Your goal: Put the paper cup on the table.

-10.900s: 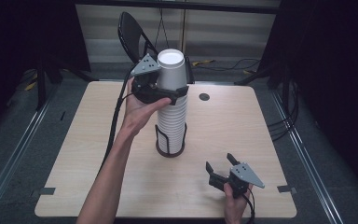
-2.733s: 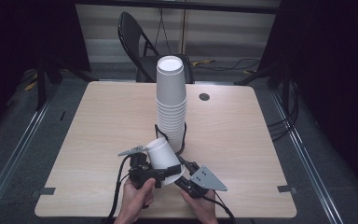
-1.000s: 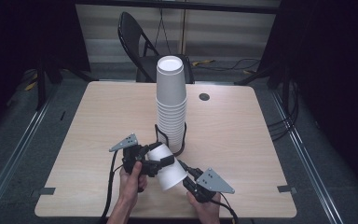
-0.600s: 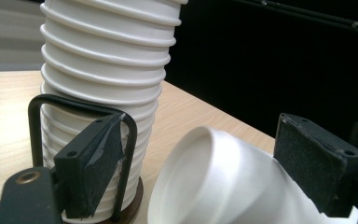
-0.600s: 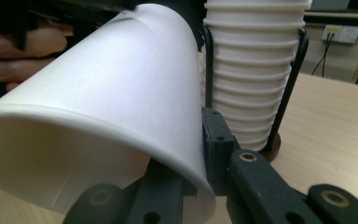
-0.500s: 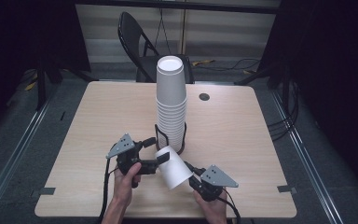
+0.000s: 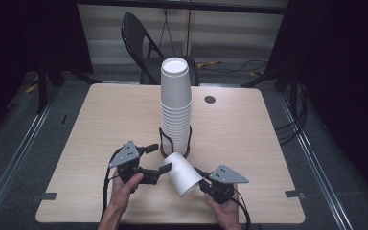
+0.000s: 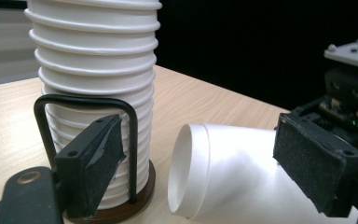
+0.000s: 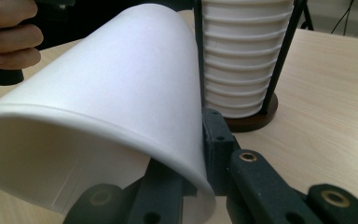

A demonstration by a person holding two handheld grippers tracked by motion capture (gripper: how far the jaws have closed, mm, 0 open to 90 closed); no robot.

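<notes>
A single white paper cup (image 7: 184,175) lies tilted just above the table, base toward the left. My right gripper (image 7: 200,184) is shut on its rim, one jaw inside the mouth and one outside (image 9: 191,163). My left gripper (image 7: 160,158) points at the cup's base (image 8: 233,172). Its jaws have just been closing but stand well apart (image 8: 205,154). The left pad is clear of the cup and nothing is pinched. Behind them a tall stack of white cups (image 7: 176,110) stands in a black wire holder (image 7: 175,153) at the table's middle.
The wooden table (image 7: 100,120) has a small dark round grommet (image 7: 210,99) at the back right. A black folding chair (image 7: 139,38) stands beyond the far edge. The cup stack (image 8: 93,70) stands close beyond my left gripper's left jaw.
My left gripper has let go of the cup and drawn back to the left. The cup stays in my right gripper, which has shifted slightly right.
</notes>
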